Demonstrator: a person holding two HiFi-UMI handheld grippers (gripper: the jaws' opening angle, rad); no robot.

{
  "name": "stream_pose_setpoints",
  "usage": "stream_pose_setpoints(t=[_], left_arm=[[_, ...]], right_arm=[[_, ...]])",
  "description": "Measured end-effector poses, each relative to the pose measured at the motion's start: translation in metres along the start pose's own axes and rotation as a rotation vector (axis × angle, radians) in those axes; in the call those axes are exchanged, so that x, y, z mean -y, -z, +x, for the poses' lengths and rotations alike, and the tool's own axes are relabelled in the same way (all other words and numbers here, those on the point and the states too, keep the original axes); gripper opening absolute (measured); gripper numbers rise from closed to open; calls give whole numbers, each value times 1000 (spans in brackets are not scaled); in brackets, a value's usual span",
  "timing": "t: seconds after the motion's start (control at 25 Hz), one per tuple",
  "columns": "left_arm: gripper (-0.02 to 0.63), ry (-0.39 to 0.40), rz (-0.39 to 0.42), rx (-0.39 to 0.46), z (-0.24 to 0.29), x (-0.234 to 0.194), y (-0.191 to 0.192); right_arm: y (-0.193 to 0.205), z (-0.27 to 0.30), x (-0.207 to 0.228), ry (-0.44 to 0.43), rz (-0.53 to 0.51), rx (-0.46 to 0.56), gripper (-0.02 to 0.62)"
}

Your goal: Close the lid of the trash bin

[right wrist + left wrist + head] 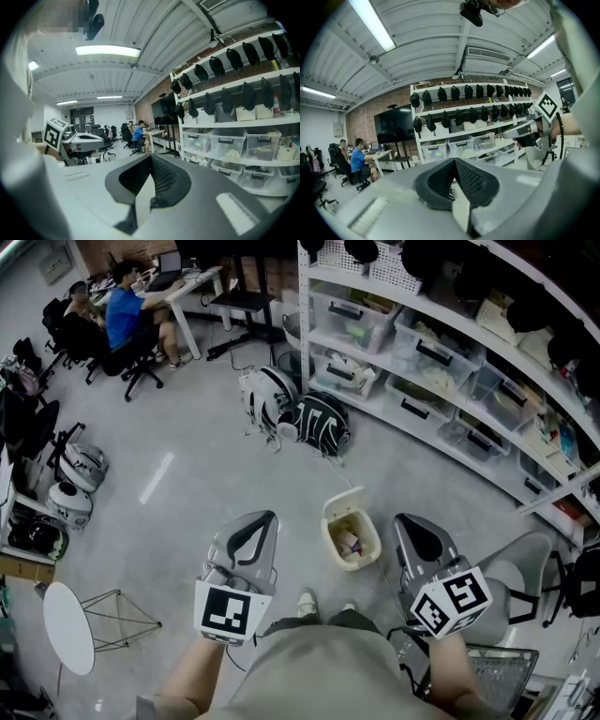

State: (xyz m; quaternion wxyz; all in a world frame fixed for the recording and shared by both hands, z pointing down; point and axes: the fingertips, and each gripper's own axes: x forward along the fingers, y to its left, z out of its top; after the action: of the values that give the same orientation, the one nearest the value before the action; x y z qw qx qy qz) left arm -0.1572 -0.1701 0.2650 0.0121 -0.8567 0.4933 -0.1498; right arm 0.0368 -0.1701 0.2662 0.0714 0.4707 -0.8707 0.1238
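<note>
Head view: on the floor (206,486), the bin (374,542) stands open between both tools, lid (343,501) raised at its far rim. The left tool (253,527) and right tool (415,532) hang above it, each closed and empty. Probable risk: a hard push on the lid tips the bin.

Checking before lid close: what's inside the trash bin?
The lid is up. The trash bin holds crumpled rubbish, pale with a pinkish piece. Whatever lies beneath that top layer is covered.

The trash bin (330,532) was cream, while the left tool (265,516) and right tool (401,519) were grey with black-and-white markers.
</note>
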Motion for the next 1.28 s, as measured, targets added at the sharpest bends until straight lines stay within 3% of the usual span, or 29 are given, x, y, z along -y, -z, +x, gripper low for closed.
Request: stream_pose_setpoints(t=[0.08,0.28,0.52,0.6,0.84,1.28], left_arm=[[3,0,13,-10,9,-3,2],[3,0,-129,-27,25,-1,1],[3,-34,-117,-73,58,-6,17],[3,-22,-78,-86,75,-5,29],[3,10,-74,-146,126,-3,79],[3,73,-143,-337,186,17,218]], right_arm=[[3,9,8,-8,10,-13,3],[15,31,27,-40,29,-57,3],[47,84,66,-74,34,-131,3],[68,106,84,-70,56,-169,3],[136,171,119,-82,117,-291,3],[298,261,164,-55,138,-506,3]])
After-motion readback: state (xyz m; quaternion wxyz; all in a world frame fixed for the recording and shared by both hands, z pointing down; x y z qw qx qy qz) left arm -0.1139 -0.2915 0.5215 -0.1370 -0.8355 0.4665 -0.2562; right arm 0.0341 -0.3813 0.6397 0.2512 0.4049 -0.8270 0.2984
